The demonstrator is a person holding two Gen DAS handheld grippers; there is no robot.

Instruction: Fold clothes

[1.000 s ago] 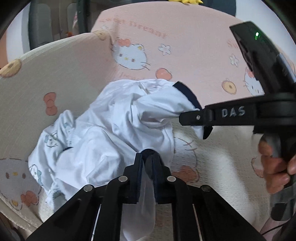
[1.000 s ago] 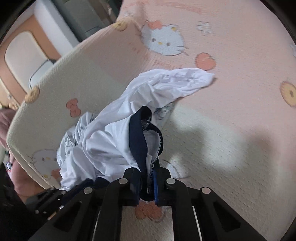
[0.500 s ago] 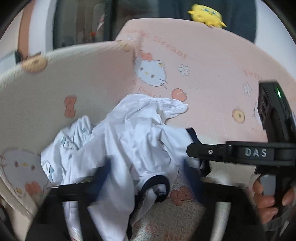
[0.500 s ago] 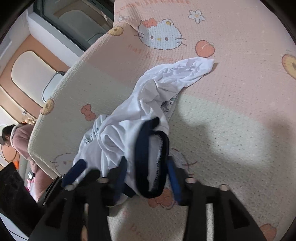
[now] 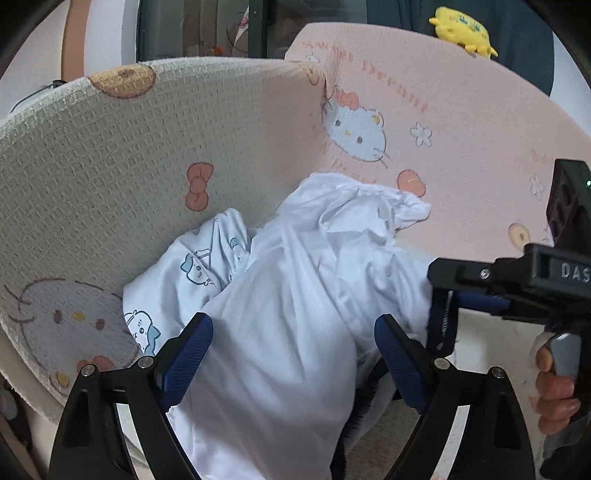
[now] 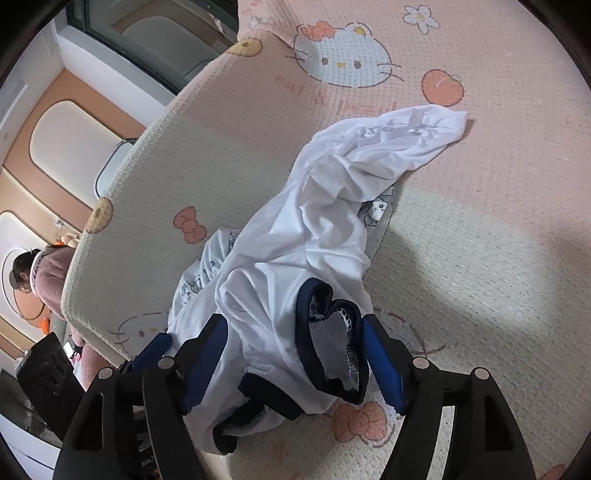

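A crumpled white garment with navy-blue trim lies in a heap on the pink-and-cream cartoon-print waffle-textured mat. The left gripper stands released, its blue-padded jaws wide apart, white cloth lying loose between them. The right gripper has just been opening; its jaws are spread, the navy-edged neckline between them but not pressed. A hand grasps the right gripper's handle. A yellow plush toy sits beyond the mat.
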